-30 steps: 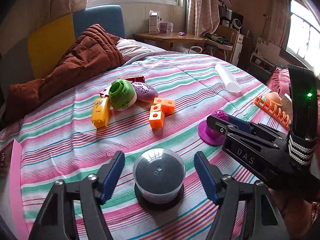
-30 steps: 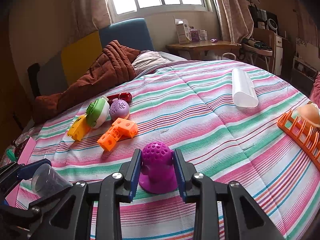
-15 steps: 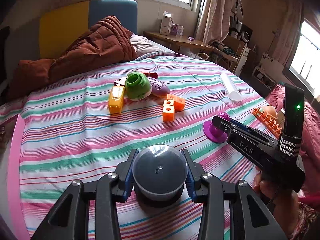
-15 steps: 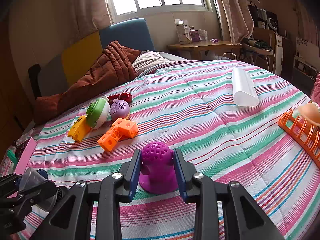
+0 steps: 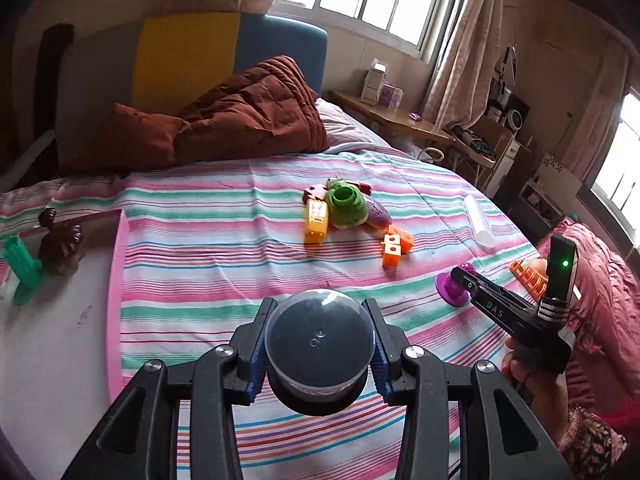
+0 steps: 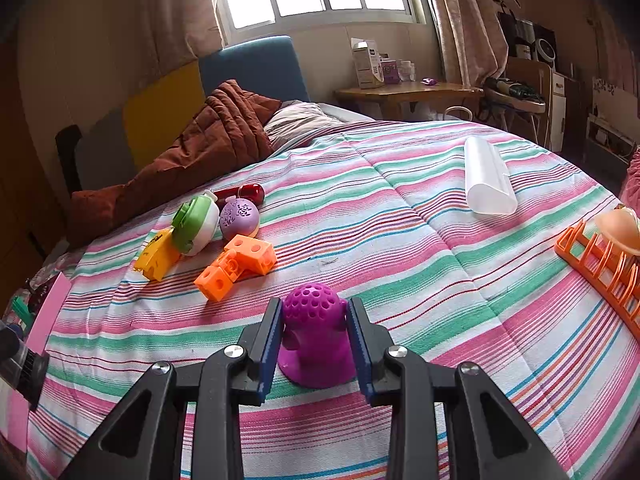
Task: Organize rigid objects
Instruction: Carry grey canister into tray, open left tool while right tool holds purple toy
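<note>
My left gripper [image 5: 319, 320] is shut on a clear dome with a black base [image 5: 319, 354], held just above the striped bedspread [image 5: 208, 264]. My right gripper [image 6: 314, 312] is shut on a purple knobbed toy [image 6: 314, 340] that stands on its flared foot on the bed. The left wrist view shows that gripper [image 5: 500, 312] from the side, in a person's hand, with the purple toy [image 5: 452, 290] at its tip. A cluster lies mid-bed: yellow block [image 5: 316, 220], green-white toy [image 5: 346, 204], lilac egg [image 5: 378, 216], orange cubes [image 5: 394, 246].
A white tube [image 6: 486, 178] lies at the far right of the bed. An orange rack [image 6: 600, 268] with a peach piece sits at the right edge. Left of the bedspread, a white surface holds a green toy [image 5: 20, 268] and a brown figure [image 5: 60, 242]. A brown quilt [image 5: 240, 116] is heaped at the headboard.
The left gripper's jaws closed on the dome, then lifted it off the bed and carried it toward the left side. The right gripper and purple toy stayed put.
</note>
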The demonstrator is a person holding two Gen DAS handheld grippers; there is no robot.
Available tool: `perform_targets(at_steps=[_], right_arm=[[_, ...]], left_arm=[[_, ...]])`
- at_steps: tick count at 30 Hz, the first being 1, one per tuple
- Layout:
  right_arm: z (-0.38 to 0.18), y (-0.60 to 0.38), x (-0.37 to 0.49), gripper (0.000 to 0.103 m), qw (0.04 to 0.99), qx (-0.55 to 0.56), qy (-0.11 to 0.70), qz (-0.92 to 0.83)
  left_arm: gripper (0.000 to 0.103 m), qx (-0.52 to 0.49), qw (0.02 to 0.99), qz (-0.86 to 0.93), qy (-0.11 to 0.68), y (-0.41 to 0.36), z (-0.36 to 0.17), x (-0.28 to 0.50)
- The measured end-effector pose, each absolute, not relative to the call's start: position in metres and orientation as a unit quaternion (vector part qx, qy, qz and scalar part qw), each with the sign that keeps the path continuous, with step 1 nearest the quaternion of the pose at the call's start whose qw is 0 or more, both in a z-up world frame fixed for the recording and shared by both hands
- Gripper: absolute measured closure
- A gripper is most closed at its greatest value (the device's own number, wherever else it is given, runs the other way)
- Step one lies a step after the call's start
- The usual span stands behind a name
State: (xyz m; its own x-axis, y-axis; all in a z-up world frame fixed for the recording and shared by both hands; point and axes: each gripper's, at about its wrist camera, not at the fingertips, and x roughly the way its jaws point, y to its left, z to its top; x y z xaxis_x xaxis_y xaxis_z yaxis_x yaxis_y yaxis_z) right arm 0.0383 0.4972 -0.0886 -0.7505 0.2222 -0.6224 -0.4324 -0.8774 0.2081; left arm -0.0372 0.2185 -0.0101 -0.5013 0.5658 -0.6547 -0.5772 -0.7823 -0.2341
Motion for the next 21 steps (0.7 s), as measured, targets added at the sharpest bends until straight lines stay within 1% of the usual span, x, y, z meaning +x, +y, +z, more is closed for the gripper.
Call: perform_targets(at_steps=[5, 9, 16, 21], right_arm=[[-0.088, 0.496, 0.039, 0.071, 0.180, -0.307, 0.167, 0.919], [-0.088, 0.495, 0.037, 0.071, 0.184, -0.309, 0.161, 0.919], [-0.087, 0.494, 0.037, 0.071, 0.184, -0.310, 0.158, 0.919], [-0.087, 0.490, 0.034, 0.071, 0.191, -0.314, 0.145, 0.918]], left_arm=[[0.060, -0.355, 0.284, 0.891, 0.003, 0.170, 0.006, -0.053], [0.060, -0.354, 0.234, 0.905, -0.006, 0.126, 0.006, -0.071], [0.060, -0.380, 0.145, 0.914, 0.012, 0.063, -0.020, -0.107], [0.060, -0.408, 0.101, 0.907, 0.016, 0.031, -0.044, -0.132]])
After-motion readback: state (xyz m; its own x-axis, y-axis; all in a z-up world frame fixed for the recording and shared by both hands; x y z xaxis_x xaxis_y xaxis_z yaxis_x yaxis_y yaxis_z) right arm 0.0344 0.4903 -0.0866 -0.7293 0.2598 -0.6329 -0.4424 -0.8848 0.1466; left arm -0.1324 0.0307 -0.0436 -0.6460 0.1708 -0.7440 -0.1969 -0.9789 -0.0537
